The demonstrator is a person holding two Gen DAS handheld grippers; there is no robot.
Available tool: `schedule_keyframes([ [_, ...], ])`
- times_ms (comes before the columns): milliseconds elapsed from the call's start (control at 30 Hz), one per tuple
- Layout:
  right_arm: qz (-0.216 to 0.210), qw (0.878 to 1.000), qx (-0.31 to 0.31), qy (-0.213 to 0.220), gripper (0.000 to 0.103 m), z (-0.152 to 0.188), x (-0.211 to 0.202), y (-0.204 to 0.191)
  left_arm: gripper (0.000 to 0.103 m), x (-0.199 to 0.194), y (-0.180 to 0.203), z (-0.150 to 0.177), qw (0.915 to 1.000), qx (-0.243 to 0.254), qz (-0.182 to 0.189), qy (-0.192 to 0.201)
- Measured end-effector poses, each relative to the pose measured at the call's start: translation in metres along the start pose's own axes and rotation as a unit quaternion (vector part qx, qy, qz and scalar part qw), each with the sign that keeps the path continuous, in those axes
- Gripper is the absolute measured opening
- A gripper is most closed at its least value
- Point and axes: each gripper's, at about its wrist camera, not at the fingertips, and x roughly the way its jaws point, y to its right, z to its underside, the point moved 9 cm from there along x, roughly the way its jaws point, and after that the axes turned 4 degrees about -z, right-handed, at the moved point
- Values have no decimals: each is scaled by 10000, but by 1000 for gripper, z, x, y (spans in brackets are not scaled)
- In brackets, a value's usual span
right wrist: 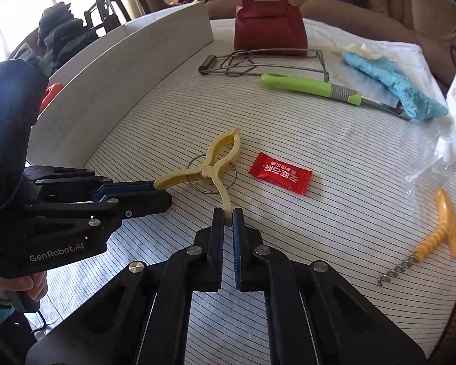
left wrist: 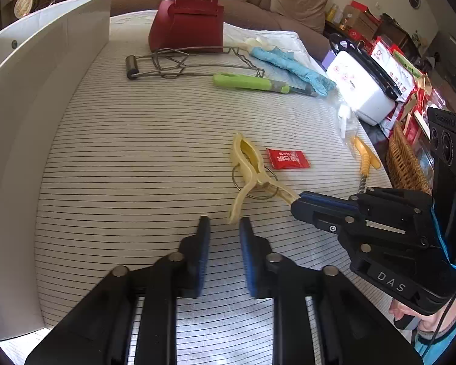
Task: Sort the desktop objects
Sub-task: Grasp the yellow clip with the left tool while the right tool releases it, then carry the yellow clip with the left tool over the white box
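A pale yellow spring clip lies on the striped tablecloth over a thin wire ring. In the right wrist view my right gripper is shut on the tip of one clip handle. It also shows at the right of the left wrist view. My left gripper stands partly open. The other handle's end lies between its fingers, close to the right pad, and is not pinched. A red candy packet lies just beyond the clip.
A white box wall runs along the left. Further back lie a red handbag-shaped box, wire tongs, a green-handled tool and a blue glove. A yellow corkscrew lies at the right edge.
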Motion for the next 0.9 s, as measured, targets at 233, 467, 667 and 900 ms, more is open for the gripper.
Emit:
schedule_keyframes([
  [233,-84,10000,-14,3,6,0,-2,-1,53,3,6,-5,9997,216,34,66],
  [467,-153,9999,16,-29,6,5,-2,0,7,7,12,-1,9990,439,96,-5],
  [667,-138,9999,-41,11,6,2,-5,-5,7,-7,13,-5,9992,338,156,125],
  [900,-187,9992,-63,337,6,-16,-40,-21,7,-55,17,-23,9979,388,271,452],
])
